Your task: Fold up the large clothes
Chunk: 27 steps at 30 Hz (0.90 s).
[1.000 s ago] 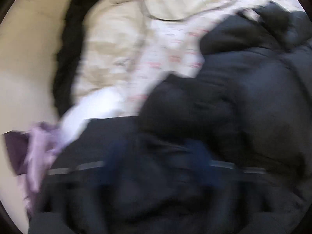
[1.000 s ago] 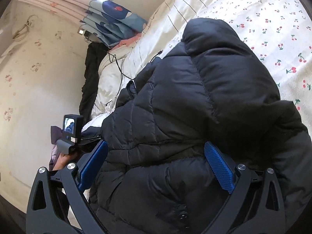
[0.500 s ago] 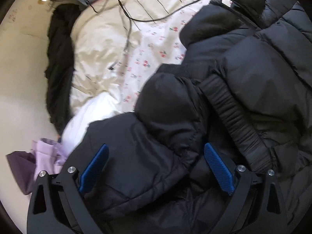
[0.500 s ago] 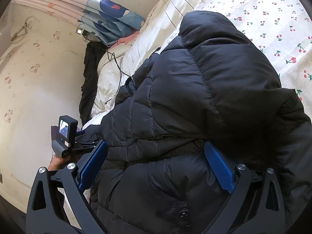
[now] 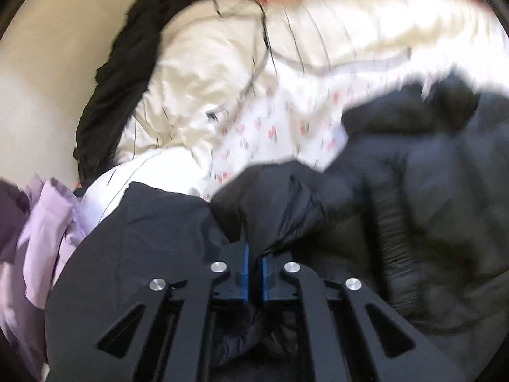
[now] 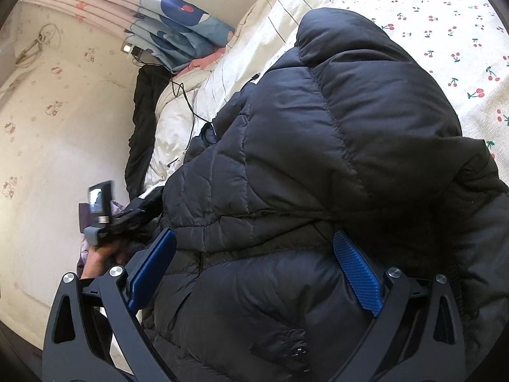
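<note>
A large black puffer jacket (image 6: 318, 127) lies crumpled on the bed and fills most of the right wrist view. In the left wrist view the same jacket (image 5: 413, 191) spreads to the right. My left gripper (image 5: 253, 254) is shut on a fold of its black fabric, which is pinched between the blue pads at the jacket's left edge. My right gripper (image 6: 254, 237) is open above the jacket's lower part, its blue pads wide apart with bulky cloth under the gap. The left gripper's camera unit (image 6: 100, 203) and the hand (image 6: 98, 254) holding it show at the left.
A cherry-print sheet (image 6: 445, 31) covers the bed, with a cream quilt (image 5: 222, 73) and a black cable (image 6: 187, 102) on it. A black garment (image 5: 121, 73) hangs by the wall. Lilac clothing (image 5: 47, 222) lies at the left. A folded blue patterned blanket (image 6: 178, 31) sits at the bed's far end.
The left jaws, wide apart before, have come together on a fold of the jacket, and the left hand has lifted and rolled a little. The right gripper has stayed put.
</note>
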Each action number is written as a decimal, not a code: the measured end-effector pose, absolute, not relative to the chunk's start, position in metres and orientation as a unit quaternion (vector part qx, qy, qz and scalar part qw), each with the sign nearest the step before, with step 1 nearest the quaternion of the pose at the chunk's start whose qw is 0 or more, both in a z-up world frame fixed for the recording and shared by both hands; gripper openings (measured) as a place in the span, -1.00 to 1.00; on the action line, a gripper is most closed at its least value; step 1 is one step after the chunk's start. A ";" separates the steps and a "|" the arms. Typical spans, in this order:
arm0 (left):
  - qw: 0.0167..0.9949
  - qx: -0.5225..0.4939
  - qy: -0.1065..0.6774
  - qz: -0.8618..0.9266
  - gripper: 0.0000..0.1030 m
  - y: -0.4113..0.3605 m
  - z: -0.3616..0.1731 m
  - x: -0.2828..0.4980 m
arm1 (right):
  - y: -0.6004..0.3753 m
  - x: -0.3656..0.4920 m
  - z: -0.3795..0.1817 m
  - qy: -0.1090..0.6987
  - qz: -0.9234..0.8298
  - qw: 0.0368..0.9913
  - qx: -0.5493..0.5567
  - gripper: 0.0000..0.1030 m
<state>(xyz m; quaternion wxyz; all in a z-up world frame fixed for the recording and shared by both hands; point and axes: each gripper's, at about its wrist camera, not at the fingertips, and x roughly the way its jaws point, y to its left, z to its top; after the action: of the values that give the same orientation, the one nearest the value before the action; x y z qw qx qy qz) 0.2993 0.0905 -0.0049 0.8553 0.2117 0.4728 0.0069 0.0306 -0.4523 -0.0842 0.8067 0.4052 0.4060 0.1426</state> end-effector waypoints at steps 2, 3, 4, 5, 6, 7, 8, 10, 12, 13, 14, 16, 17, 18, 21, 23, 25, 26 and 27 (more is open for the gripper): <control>0.879 0.162 0.447 -0.024 -0.89 0.090 0.026 0.287 | -0.452 0.030 -0.083 0.408 0.143 0.806 0.404 0.85; 0.893 0.136 0.426 -0.055 -0.89 0.084 0.047 0.277 | -0.452 0.030 -0.083 0.409 0.145 0.805 0.404 0.86; 0.900 0.125 0.412 -0.072 -0.89 0.078 0.059 0.270 | -0.452 0.030 -0.081 0.408 0.150 0.803 0.407 0.85; 0.908 0.111 0.391 -0.104 -0.89 0.066 0.079 0.258 | -0.452 0.030 -0.079 0.407 0.155 0.801 0.410 0.85; 0.911 0.100 0.375 -0.137 -0.89 0.054 0.092 0.248 | -0.452 0.030 -0.076 0.405 0.165 0.798 0.415 0.85; 0.913 0.092 0.361 -0.169 -0.89 0.040 0.103 0.237 | -0.453 0.030 -0.073 0.397 0.187 0.791 0.427 0.85; 0.912 0.093 0.346 -0.202 -0.89 0.018 0.112 0.222 | -0.454 0.030 -0.070 0.386 0.212 0.780 0.445 0.85; 0.902 0.089 0.328 -0.267 -0.89 -0.020 0.115 0.195 | -0.460 0.029 -0.066 0.353 0.273 0.746 0.494 0.86; 0.889 0.103 0.322 -0.309 -0.89 -0.055 0.102 0.169 | -0.465 0.029 -0.063 0.328 0.325 0.713 0.528 0.86; 0.882 0.115 0.320 -0.327 -0.89 -0.075 0.090 0.154 | -0.466 0.029 -0.062 0.321 0.343 0.698 0.540 0.86; 0.876 0.123 0.318 -0.341 -0.89 -0.087 0.079 0.144 | -0.468 0.030 -0.064 0.316 0.356 0.683 0.554 0.86; 0.863 0.142 0.316 -0.366 -0.89 -0.110 0.053 0.123 | -0.469 0.035 -0.076 0.319 0.368 0.649 0.584 0.86; 0.859 0.150 0.317 -0.373 -0.89 -0.117 0.042 0.113 | -0.468 0.037 -0.082 0.325 0.368 0.638 0.593 0.86; 0.856 0.152 0.317 -0.379 -0.89 -0.118 0.035 0.111 | -0.467 0.041 -0.093 0.335 0.365 0.624 0.604 0.86; 0.850 0.175 0.319 -0.381 -0.89 -0.127 0.013 0.088 | -0.462 0.047 -0.114 0.353 0.360 0.599 0.622 0.86; 0.844 0.178 0.331 -0.383 -0.87 -0.126 0.002 0.081 | -0.463 0.046 -0.113 0.343 0.359 0.619 0.608 0.41; 0.844 0.179 0.337 -0.376 -0.85 -0.121 -0.004 0.077 | -0.463 0.046 -0.112 0.339 0.347 0.639 0.598 -0.37; 0.848 0.176 0.337 -0.369 -0.80 -0.116 -0.004 0.072 | -0.461 0.046 -0.113 0.341 0.337 0.646 0.594 -0.72; 0.849 0.164 0.339 -0.371 -0.76 -0.109 -0.003 0.067 | -0.462 0.045 -0.115 0.339 0.330 0.651 0.594 -0.74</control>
<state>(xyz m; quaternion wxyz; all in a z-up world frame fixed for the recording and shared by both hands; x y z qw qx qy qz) 0.0668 -0.1090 -0.0028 0.8490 0.1641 0.3387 -0.3709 0.0447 -0.4622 -0.1148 0.6508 0.5939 0.3386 0.3302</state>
